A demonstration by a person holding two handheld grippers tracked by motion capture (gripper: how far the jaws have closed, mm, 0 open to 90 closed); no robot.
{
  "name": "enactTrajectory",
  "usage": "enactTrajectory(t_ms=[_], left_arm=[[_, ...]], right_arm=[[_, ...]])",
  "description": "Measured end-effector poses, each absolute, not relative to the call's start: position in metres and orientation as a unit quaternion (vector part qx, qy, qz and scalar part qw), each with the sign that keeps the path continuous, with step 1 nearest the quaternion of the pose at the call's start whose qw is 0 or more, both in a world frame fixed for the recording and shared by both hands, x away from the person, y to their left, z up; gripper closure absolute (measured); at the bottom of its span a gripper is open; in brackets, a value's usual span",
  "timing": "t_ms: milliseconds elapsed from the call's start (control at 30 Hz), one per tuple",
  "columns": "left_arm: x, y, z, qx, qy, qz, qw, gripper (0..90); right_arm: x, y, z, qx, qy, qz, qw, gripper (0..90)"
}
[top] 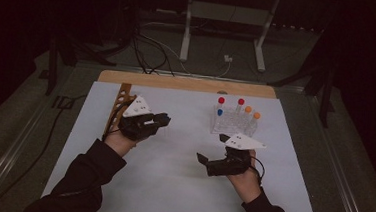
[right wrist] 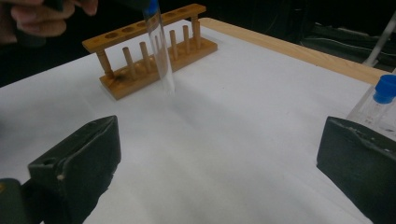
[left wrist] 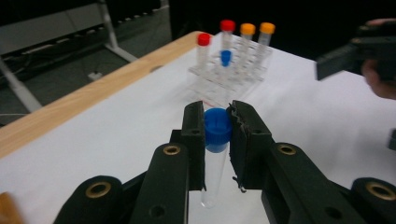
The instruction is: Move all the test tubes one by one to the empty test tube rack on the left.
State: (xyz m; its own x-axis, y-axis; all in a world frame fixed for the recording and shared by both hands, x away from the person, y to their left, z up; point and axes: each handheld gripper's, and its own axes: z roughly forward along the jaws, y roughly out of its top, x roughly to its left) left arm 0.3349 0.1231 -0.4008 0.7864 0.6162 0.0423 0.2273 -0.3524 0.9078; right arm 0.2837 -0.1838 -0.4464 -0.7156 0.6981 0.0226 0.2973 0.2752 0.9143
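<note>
Between the wooden rack [top: 118,105] and the clear rack [top: 232,121], the left tongs [left wrist: 217,128] hang over the white surface [top: 170,185], clamped on the blue cap of a tube [left wrist: 215,154] whose glass body hangs down below them. Nearer the clear rack, the right tongs [top: 212,149] stand wide apart with nothing between them, low over the surface. Five capped tubes stand in the clear rack: two red, two orange, one blue. From the right gripper view the wooden rack [right wrist: 152,49] looks empty, and the held tube [right wrist: 161,51] hangs in front of it.

The step in hand looks like a carry of the tube from the clear rack toward the wooden one. The next move calls for keeping the tube upright, bringing its round bottom over a hole in the wooden rack's top bar, and lowering it straight before the left tongs let go.
</note>
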Motion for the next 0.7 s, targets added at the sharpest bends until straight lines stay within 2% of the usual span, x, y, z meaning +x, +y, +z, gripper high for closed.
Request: enactTrajectory(t_ms=[700], left_arm=[[0.374,0.177,-0.382,0.773,0.327,0.241,0.487,77.8]], right_arm=[[0.284,-0.187,-0.445,0.320,0.768,0.520,0.192,0.0]])
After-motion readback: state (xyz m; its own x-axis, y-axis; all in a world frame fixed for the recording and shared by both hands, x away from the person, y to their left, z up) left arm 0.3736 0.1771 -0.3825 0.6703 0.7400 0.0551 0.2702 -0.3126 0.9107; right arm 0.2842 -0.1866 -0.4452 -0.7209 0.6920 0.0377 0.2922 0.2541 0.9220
